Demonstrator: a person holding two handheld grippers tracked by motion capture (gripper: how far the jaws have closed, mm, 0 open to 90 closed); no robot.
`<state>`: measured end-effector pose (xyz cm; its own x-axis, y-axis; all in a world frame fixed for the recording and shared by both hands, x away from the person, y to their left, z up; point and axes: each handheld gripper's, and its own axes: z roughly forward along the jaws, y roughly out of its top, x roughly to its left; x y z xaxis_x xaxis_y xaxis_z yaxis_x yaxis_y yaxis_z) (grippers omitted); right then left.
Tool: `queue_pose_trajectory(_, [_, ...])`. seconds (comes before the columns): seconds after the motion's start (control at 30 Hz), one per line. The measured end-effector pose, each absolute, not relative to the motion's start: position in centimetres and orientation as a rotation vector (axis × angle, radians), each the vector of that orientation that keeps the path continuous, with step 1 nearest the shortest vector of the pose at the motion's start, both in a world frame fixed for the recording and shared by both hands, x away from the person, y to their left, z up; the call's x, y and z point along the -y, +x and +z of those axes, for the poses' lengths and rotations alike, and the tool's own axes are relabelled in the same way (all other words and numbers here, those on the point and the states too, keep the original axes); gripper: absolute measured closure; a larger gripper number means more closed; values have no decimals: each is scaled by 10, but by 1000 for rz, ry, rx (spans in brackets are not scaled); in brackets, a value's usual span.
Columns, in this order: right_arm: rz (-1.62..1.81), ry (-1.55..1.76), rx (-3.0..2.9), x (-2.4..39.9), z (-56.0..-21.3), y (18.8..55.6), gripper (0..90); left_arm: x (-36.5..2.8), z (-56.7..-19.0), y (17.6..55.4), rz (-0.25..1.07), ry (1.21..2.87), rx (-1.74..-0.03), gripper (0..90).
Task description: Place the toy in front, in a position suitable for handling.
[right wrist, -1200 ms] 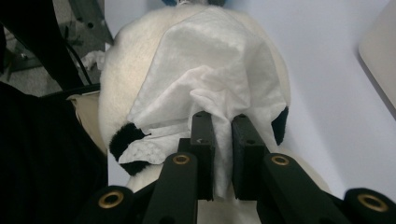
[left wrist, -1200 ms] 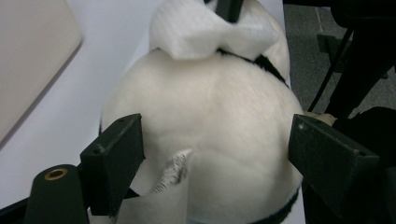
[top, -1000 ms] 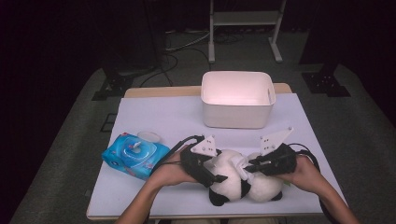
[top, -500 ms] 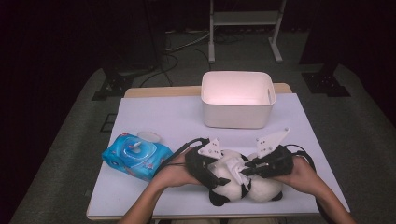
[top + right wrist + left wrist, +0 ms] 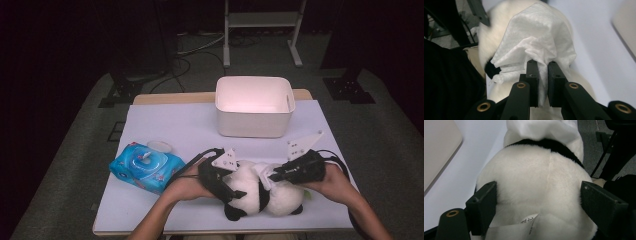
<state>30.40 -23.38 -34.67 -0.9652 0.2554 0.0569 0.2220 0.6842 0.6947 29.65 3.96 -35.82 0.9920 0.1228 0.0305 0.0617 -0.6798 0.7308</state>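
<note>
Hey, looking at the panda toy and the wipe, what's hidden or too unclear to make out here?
- Plush panda face: high view, hidden under the white wipe and right gripper.
- Panda's underside: hidden against the table.
- Sewn tag print: left gripper view, cut off by the bottom edge.
- Blue wipes pack label: high view, too small to read.

A lab or test room is shown, not a home. A small table (image 5: 165,125) covered with white paper is set alone on grey carpet (image 5: 65,165). Dark walls are seen all around. At 12 o'clock a metal stand (image 5: 260,20) is placed, and at 11 o'clock black cables (image 5: 187,55) are left lying on the floor.
</note>
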Motion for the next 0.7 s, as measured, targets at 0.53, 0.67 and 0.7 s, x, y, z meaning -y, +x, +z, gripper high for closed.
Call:
queue_pose_trajectory(0.53, [1172, 530, -2797, 269, -355, 303, 804, -40, -355, 300, 89, 2332, -150, 166])
queue_pose_trajectory(0.67, [1214, 469, -2826, 257, -355, 302, 804, -40, -353, 304, 74, 2322, -159, 163])
queue_pose_trajectory(0.7, [1206, 454, -2832, 253, -356, 301, 804, -39, -353, 305, 72, 2322, -162, 163])
